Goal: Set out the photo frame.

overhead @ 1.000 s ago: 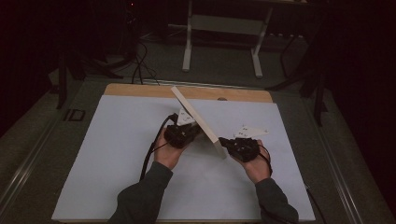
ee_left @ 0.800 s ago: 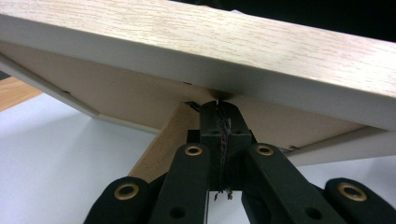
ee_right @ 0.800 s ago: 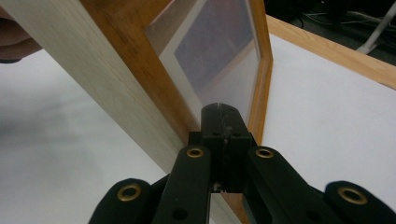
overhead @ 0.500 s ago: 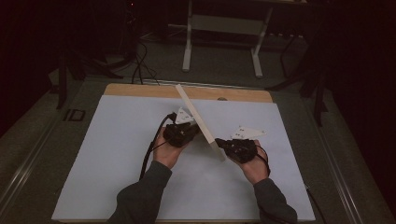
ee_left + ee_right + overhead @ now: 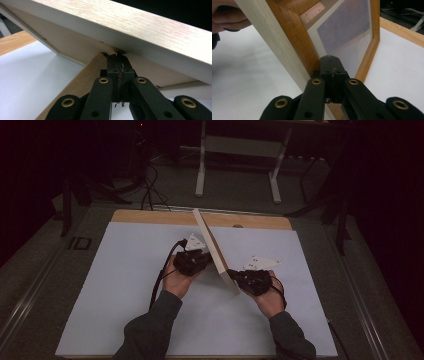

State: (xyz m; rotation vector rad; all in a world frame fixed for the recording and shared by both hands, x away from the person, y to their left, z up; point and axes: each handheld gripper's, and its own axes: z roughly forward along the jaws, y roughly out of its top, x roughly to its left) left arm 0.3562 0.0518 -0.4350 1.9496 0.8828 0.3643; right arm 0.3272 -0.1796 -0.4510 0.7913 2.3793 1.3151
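A light wooden picture frame [image 5: 212, 247] stands tilted on its edge on the white sheet [image 5: 125, 270], between my two grippers. My left gripper [image 5: 208, 261] is shut, its tips against the frame's back. In the left gripper view the shut tips [image 5: 117, 56] meet the back where a brown stand flap [image 5: 85, 75] joins the frame [image 5: 150, 30]. My right gripper [image 5: 233, 275] is shut too and touches the front side near the frame's near end. In the right gripper view its tips [image 5: 331, 58] rest against the inner wooden edge [image 5: 294, 42] beside the glass [image 5: 347, 32].
The white sheet covers a wooden tabletop [image 5: 150, 216] whose far edge shows. Beyond it on the dark floor stand white desk legs [image 5: 202, 165] and black cables [image 5: 150, 195]. The other hand [image 5: 224, 17] appears at the upper left of the right gripper view.
The frame has turned more edge-on, and its near end has come closer to the person. The right gripper has shifted a little with it. The left hand has stayed put.
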